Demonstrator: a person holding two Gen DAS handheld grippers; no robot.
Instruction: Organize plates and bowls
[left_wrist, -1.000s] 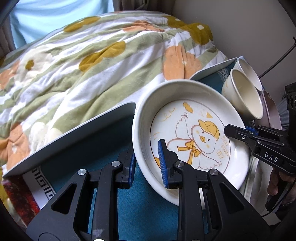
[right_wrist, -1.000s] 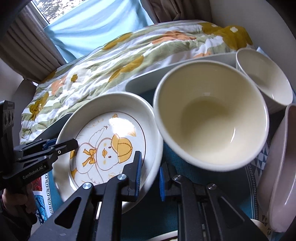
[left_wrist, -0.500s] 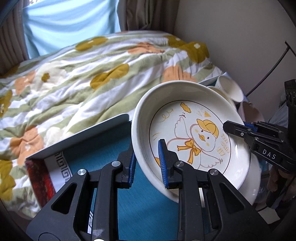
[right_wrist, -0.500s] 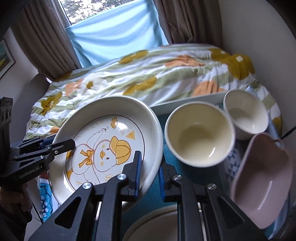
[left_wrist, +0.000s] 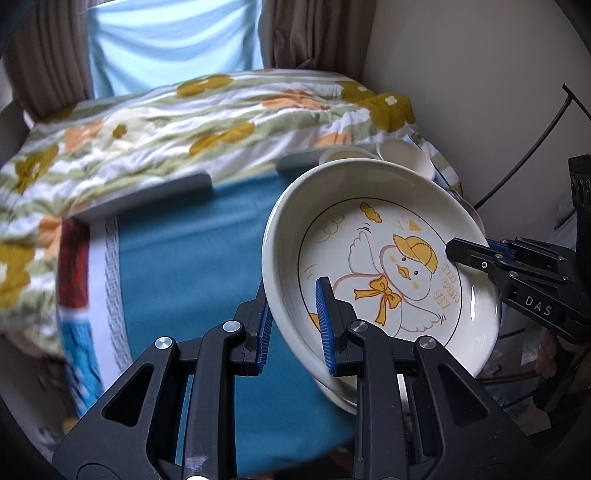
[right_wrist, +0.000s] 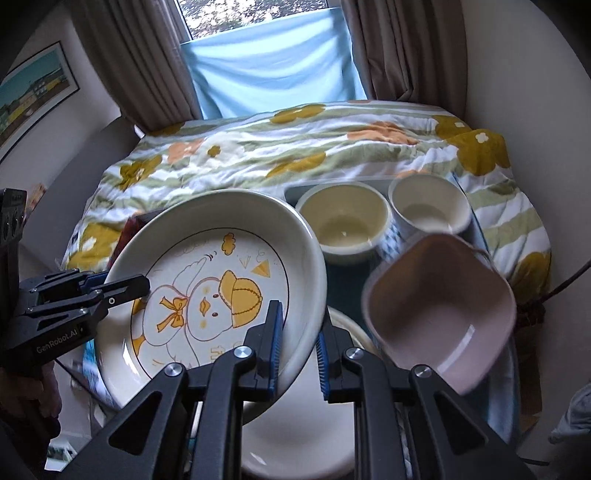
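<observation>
Both tools, left tool (left_wrist: 295, 325) and right tool (right_wrist: 299, 343), clamp opposite rims of the duck plate (left_wrist: 380, 266).

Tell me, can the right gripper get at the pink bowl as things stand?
Probably not. The right gripper is shut on the rim of the duck plate, which the left gripper also clamps. The pink bowl sits unobstructed just beside it, but the plate must go first.

Two grippers: left gripper (left_wrist: 295, 325), right gripper (right_wrist: 299, 343). One duck plate (right_wrist: 207, 288). One plain plate (right_wrist: 306, 424). Two cream bowls (right_wrist: 343, 225) (right_wrist: 428, 206). One pink bowl (right_wrist: 439, 310).
</observation>
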